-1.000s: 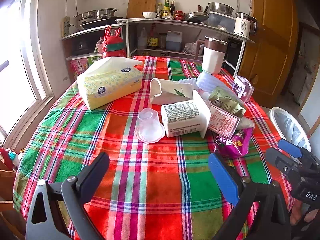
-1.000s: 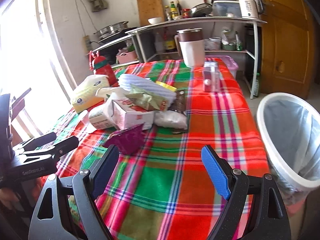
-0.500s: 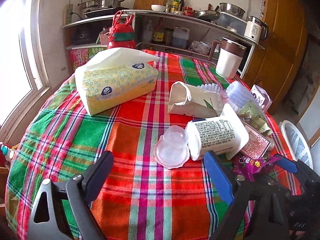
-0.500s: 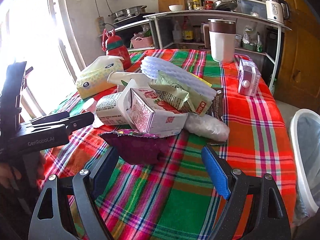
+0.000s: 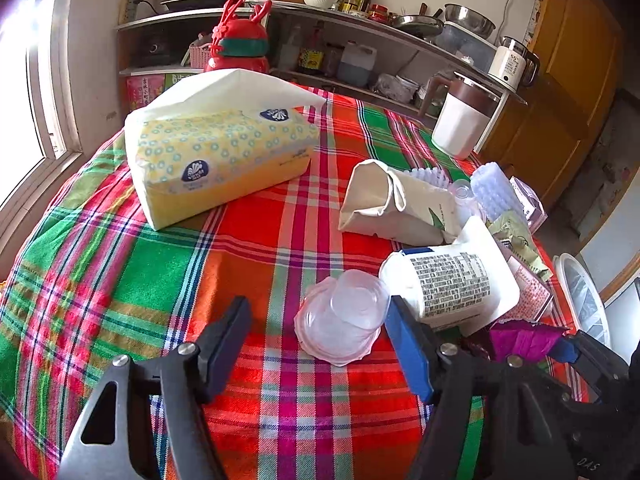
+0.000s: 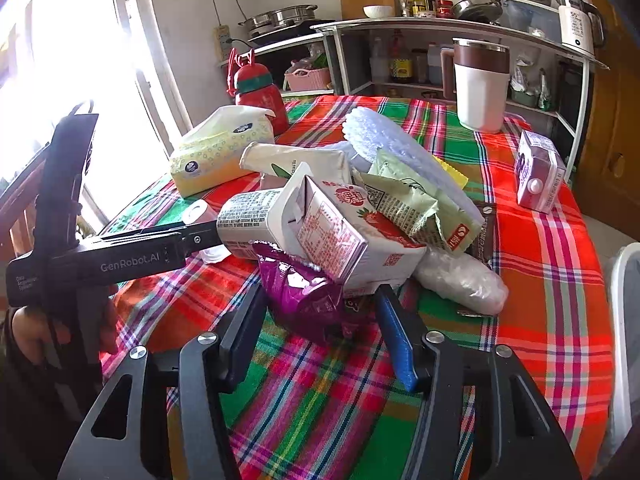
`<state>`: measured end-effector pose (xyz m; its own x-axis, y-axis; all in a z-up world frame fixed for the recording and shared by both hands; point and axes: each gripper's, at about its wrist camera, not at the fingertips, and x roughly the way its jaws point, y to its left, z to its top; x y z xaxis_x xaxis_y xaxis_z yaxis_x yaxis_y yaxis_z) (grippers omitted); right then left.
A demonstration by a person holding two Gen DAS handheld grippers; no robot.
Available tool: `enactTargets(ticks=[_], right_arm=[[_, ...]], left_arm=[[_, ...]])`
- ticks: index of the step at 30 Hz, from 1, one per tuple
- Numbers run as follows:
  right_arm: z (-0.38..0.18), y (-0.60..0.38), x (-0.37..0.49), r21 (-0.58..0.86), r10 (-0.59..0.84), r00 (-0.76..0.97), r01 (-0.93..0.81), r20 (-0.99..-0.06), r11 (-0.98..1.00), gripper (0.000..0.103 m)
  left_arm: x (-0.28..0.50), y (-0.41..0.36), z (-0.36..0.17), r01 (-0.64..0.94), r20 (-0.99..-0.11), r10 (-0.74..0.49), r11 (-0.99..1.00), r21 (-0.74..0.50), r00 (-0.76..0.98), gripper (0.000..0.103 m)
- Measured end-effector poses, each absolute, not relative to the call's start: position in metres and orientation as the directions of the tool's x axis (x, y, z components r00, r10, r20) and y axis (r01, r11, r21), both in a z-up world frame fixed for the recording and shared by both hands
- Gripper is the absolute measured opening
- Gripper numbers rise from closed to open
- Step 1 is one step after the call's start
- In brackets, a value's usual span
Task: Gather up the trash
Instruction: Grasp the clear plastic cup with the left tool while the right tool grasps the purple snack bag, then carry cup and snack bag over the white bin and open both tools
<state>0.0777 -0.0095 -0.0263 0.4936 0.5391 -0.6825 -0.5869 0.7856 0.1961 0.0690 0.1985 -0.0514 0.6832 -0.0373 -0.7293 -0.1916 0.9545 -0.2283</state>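
A pile of trash lies on the plaid tablecloth (image 5: 256,248). An upturned clear plastic cup (image 5: 344,316) sits between the fingers of my left gripper (image 5: 318,307), whose jaws are closing. The blue finger is at the cup's right side and the black finger still stands apart from it. A crumpled purple wrapper (image 6: 304,300) fills the gap of my right gripper (image 6: 320,294), which is closing with both pads against it. Just above the wrapper rest a strawberry milk carton (image 6: 344,236) and a white labelled carton (image 5: 452,280).
A yellow tissue pack (image 5: 216,160), a beige paper carton (image 5: 392,204), a green wrapper (image 6: 412,208), a clear bag (image 6: 460,276), a purple drink box (image 6: 538,172) and a white mug (image 6: 480,88) crowd the table. A lined bin (image 5: 580,300) stands off its right edge.
Both grippers moved forward into the pile and their jaws narrowed. The left now straddles the clear cup. The right closed around the purple wrapper, which bunched up.
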Motion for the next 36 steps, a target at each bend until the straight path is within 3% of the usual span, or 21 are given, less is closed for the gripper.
enactTargets(ticks=[3,13,21,36], right_arm=[[-0.027,-0.009,0.078,0.201,0.542,0.492,-0.586,-0.681,0.785,0.030],[-0.028,-0.020,0.077,0.246,0.553,0.499,-0.552,-0.667,0.796,0.027],[-0.022,-0.032,0.071,0.266,0.559,0.523,-0.532,-0.644,0.804,0.025],[0.005,-0.087,0.055,0.325,0.561,0.612,-0.461,-0.558,0.826,0.022]], left_arm=[[0.069,0.197,-0.049,-0.177,-0.722,-0.049,0.956,-0.234,0.691,0.062],[0.073,0.198,-0.051,-0.176,-0.733,-0.063,0.953,-0.246,0.678,0.041],[0.065,0.191,-0.044,-0.164,-0.722,-0.032,0.966,-0.199,0.691,0.040],[0.028,0.147,0.003,-0.046,-0.654,-0.095,0.980,-0.195,0.750,0.040]])
